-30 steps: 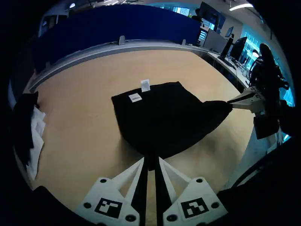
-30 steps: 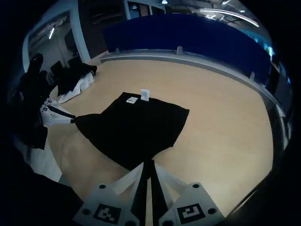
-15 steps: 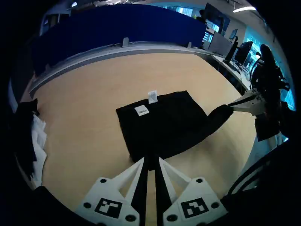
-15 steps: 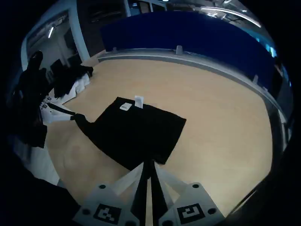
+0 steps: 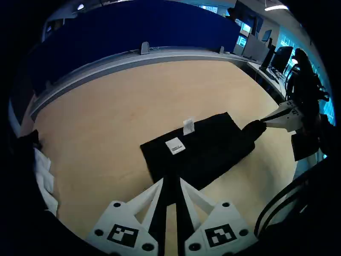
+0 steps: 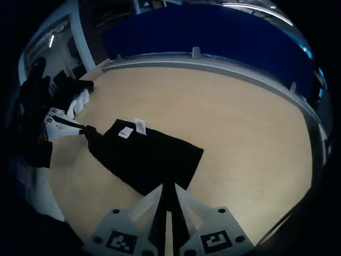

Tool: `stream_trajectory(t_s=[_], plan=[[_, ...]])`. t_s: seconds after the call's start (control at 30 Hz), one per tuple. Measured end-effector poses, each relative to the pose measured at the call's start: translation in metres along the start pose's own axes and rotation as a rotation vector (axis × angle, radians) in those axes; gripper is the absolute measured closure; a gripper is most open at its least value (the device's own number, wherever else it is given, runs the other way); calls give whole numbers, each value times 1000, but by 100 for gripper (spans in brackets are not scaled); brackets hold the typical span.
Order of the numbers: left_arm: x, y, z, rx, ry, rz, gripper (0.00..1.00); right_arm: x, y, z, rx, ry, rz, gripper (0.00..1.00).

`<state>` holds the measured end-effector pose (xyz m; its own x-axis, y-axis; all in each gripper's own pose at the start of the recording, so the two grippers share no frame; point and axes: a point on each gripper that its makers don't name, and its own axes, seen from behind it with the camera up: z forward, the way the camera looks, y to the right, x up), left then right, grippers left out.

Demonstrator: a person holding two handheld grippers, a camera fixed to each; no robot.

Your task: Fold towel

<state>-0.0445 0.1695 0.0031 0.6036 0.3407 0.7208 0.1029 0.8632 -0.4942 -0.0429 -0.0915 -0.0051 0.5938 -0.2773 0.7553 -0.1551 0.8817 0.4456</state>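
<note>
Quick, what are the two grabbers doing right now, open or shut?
Left gripper: shut on one corner of the black towel.
Right gripper: shut on another corner of the towel.

The near corner of the black towel point(image 5: 200, 149) disappears between the pressed-together fingers of the left gripper point(image 5: 171, 179), so the amount of cloth pinched there cannot be told. Its other corner is bunched into a dark lump at the tips of the right gripper point(image 5: 263, 124), and the grip itself is too small to make out. The hand point(image 5: 307, 91) behind that gripper is a dark, blurred shape at the picture's edge. Print on the white tags point(image 5: 175, 145) is too small to read. A stack of white cloths point(image 5: 42, 179) is cut off at the left edge. In the right gripper view, the towel's near corner is likewise hidden between the right gripper's closed fingers.
</note>
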Motion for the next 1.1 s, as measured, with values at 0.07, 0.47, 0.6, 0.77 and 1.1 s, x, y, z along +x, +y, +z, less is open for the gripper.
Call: stream_trajectory(t_s=[0.07, 0.47, 0.6, 0.77, 1.1], plan=[[2, -2, 6, 1, -4, 4, 88, 2, 3, 5, -3, -1, 1, 95], [-6, -8, 31, 0, -39, 14, 88, 0, 13, 23, -10, -26, 21, 95], [-7, -14, 42, 5, -50, 8, 88, 1, 16, 35, -11, -37, 34, 95], [-6, -22, 55, 13, -59, -7, 87, 2, 21, 47, -22, -47, 56, 95], [-8, -31, 65, 30, -67, -16, 78, 0, 31, 50, -53, -36, 73, 84]])
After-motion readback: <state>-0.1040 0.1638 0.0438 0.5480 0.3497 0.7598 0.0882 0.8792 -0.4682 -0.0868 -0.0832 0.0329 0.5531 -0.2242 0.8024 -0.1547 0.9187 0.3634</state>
